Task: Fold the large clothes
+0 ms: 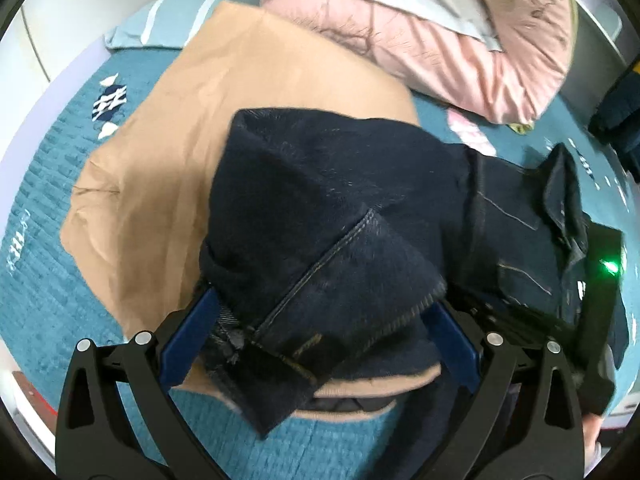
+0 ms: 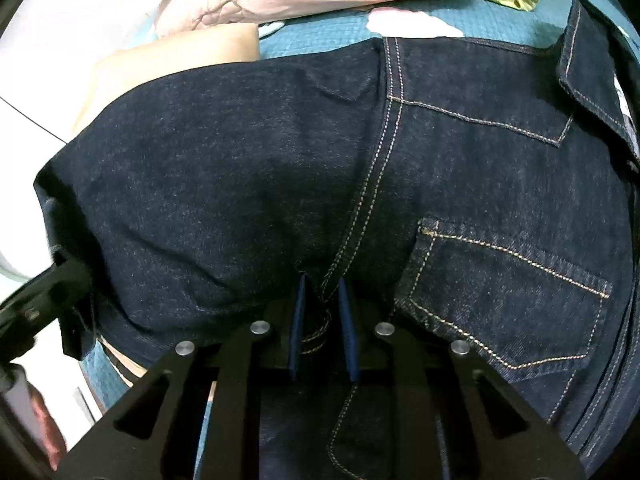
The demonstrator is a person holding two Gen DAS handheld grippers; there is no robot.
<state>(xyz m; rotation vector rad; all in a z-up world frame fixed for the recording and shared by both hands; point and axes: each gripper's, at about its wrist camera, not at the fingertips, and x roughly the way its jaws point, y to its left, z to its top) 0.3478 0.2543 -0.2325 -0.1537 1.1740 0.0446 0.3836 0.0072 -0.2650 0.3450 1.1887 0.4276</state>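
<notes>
Left view alone: tan cloth (image 1: 160, 184) beyond wide fingers (image 1: 452, 344) straddling dark denim jeans (image 1: 320, 208). Right view: narrow fingers (image 2: 348, 332) pinching stitched seam.

Jeans (image 1: 320, 216) hide left fingers' (image 1: 452, 344) tips.

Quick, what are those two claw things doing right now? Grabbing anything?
Left gripper: jaws wide apart, a fold of the dark denim garment between them; grip cannot be told.
Right gripper: closed on the garment's stitched seam.
</notes>
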